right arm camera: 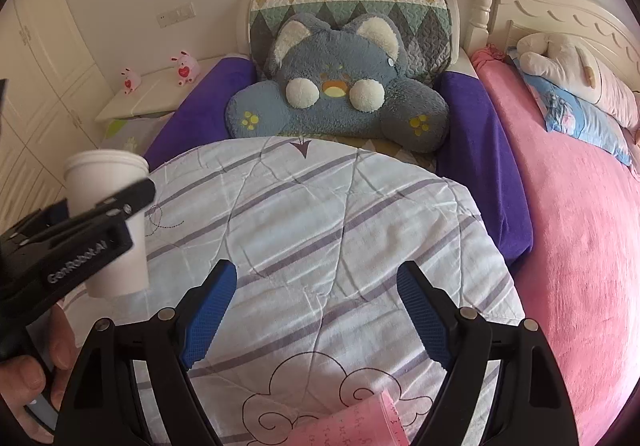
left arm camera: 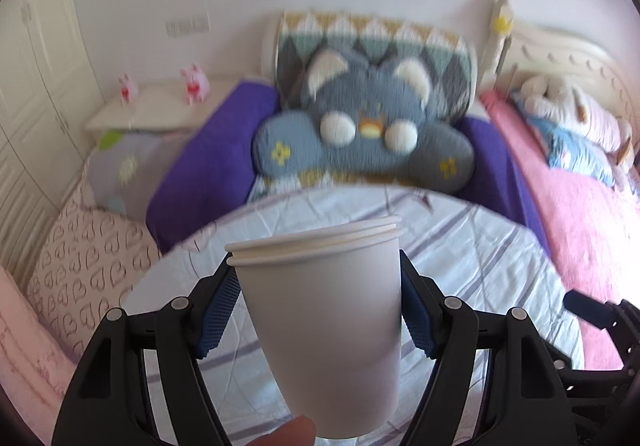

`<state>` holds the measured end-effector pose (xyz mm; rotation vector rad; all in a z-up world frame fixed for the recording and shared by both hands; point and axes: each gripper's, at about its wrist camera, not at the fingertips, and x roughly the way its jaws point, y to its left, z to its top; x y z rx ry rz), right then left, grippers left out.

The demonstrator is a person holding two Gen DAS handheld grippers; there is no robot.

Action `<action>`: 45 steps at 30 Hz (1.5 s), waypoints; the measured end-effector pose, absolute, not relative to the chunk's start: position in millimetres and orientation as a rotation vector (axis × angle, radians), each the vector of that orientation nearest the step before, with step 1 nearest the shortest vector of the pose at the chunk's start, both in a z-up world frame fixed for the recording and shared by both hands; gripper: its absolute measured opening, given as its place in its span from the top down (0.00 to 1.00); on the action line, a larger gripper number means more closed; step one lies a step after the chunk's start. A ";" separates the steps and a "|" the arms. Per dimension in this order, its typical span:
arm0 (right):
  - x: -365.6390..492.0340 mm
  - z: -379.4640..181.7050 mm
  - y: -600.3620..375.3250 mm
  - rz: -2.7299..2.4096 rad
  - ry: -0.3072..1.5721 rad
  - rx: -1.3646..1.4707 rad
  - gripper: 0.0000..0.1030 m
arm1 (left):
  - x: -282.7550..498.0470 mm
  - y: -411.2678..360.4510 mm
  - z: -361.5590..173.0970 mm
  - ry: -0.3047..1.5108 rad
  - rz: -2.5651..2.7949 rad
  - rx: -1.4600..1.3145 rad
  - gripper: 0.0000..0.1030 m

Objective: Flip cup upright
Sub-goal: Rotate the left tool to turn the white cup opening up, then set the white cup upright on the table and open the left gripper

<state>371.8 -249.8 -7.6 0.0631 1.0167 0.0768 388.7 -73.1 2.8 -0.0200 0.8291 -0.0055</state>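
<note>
Cup held mouth-up in my left gripper, above the quilt.

My left gripper (left arm camera: 320,302) is closed on the white cup (left arm camera: 320,326), one pad on each side of its wall, under the rim. The cup's long axis is nearly vertical, mouth at the top, slightly tilted, and its base hangs in the air over the striped quilt (right arm camera: 320,205), not touching it. My right gripper (right arm camera: 316,310) is wide apart and holds nothing; the cup is to its left. I judge that only lowering to the quilt remains.
</note>
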 end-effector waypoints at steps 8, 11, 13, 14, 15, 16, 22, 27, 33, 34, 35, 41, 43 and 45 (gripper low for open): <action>360.1 -7.3 -254.4 0.064 1.015 0.075 0.19 | 389.4 -79.1 -1.7 0.830 0.000 0.002 0.32; 359.6 -7.1 -256.7 0.060 1.012 0.081 0.19 | 393.7 -82.1 -10.3 0.859 -0.011 0.014 0.33; 360.1 -7.4 -256.7 0.062 1.013 0.081 0.19 | 397.1 -83.5 -17.7 0.883 -0.014 0.013 0.34; 360.4 -7.7 -256.6 0.063 1.013 0.080 0.19 | 397.9 -83.7 -19.9 0.888 -0.014 0.012 0.34; 360.5 -7.7 -256.7 0.064 1.014 0.078 0.19 | 398.2 -83.7 -21.3 0.891 -0.014 0.010 0.34; 361.1 -8.2 -257.1 0.064 1.015 0.077 0.19 | 397.9 -83.8 -21.8 0.891 -0.015 0.009 0.34; 363.1 -10.5 -260.2 0.058 1.020 0.085 0.19 | 398.7 -86.3 -27.7 0.920 -0.016 0.013 0.33; 361.9 -12.1 -257.4 0.064 1.023 0.083 0.19 | 406.0 -84.1 -43.6 0.974 0.015 0.017 0.31; 360.1 -10.6 -257.6 0.059 1.020 0.083 0.19 | 401.3 -82.5 -38.1 0.958 0.021 0.029 0.14; 360.1 -10.2 -257.3 0.058 1.019 0.084 0.19 | 400.9 -81.9 -37.2 0.958 0.018 0.027 0.13; 360.0 -10.0 -256.5 0.059 1.019 0.084 0.19 | 401.3 -81.1 -36.4 0.960 0.017 0.025 0.11; 358.5 -8.2 -252.2 0.062 1.017 0.076 0.19 | 398.8 -78.3 -33.5 0.963 0.015 0.016 0.08; 358.2 -7.7 -251.9 0.061 1.016 0.077 0.19 | 397.1 -78.1 -32.4 0.962 0.021 0.022 0.07; 356.8 -6.7 -252.0 0.058 1.014 0.078 0.19 | 394.5 -77.9 -30.5 0.959 0.024 0.029 0.05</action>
